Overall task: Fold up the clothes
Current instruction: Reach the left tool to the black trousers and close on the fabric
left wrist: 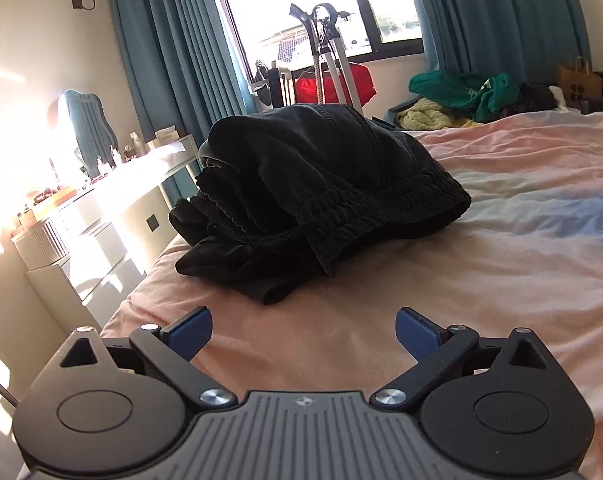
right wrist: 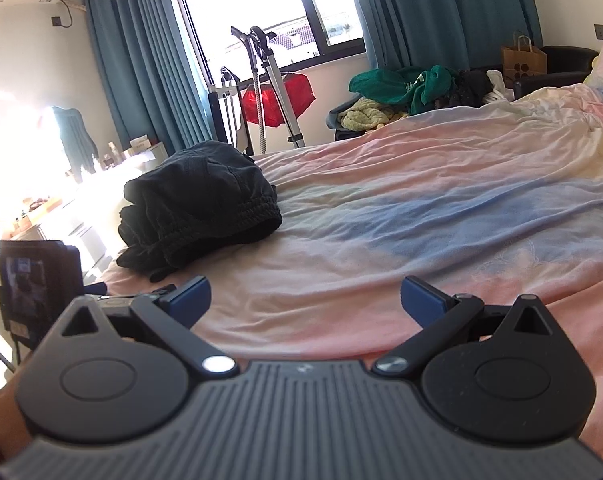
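Observation:
A black garment with an elastic waistband [left wrist: 317, 196] lies bunched in a heap near the left edge of the bed; it also shows in the right wrist view [right wrist: 199, 204]. My left gripper [left wrist: 303, 334] is open and empty, low over the pink sheet just in front of the heap. My right gripper [right wrist: 305, 300] is open and empty, further back and to the right of the heap. The left gripper's body shows at the left edge of the right wrist view [right wrist: 37, 280].
The bed [right wrist: 441, 216] has a wrinkled pink, blue and yellow sheet. A white dresser [left wrist: 101, 216] with bottles stands left of the bed. A pile of green and yellow clothes [right wrist: 397, 92] lies beyond the far edge. A garment steamer stand [left wrist: 333, 60] is by the window.

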Demonstrator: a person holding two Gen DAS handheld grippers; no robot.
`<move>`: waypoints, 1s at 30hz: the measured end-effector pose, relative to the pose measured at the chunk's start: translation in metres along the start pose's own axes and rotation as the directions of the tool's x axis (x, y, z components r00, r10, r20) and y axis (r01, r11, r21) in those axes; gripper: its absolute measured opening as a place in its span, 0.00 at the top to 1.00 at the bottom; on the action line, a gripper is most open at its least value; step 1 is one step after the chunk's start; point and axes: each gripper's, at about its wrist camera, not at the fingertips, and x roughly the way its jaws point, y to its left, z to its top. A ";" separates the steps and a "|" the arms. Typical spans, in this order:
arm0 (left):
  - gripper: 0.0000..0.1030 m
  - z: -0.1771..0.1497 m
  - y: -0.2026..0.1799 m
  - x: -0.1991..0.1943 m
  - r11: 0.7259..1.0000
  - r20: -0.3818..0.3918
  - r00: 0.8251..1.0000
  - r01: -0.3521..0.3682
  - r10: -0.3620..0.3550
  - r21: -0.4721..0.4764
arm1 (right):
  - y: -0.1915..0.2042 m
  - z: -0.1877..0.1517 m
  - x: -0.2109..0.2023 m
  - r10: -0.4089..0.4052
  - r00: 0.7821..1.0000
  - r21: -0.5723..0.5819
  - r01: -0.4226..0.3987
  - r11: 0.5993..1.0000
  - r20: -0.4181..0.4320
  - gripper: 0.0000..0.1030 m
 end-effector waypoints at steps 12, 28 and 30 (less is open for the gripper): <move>0.51 0.036 -0.010 0.084 0.993 0.023 0.999 -0.029 0.032 -0.116 | -0.029 -0.003 0.057 0.005 0.997 0.106 0.003 0.994 -0.080 0.00; 0.95 0.057 -0.004 -0.073 0.981 0.392 0.916 0.144 -0.084 -0.126 | -0.061 0.013 0.057 0.055 0.998 0.244 -0.047 0.969 -0.025 0.00; 0.95 0.049 -0.002 -0.105 0.981 0.423 0.898 0.173 -0.120 -0.090 | -0.060 0.016 0.046 0.072 0.997 0.233 -0.071 0.970 0.007 0.00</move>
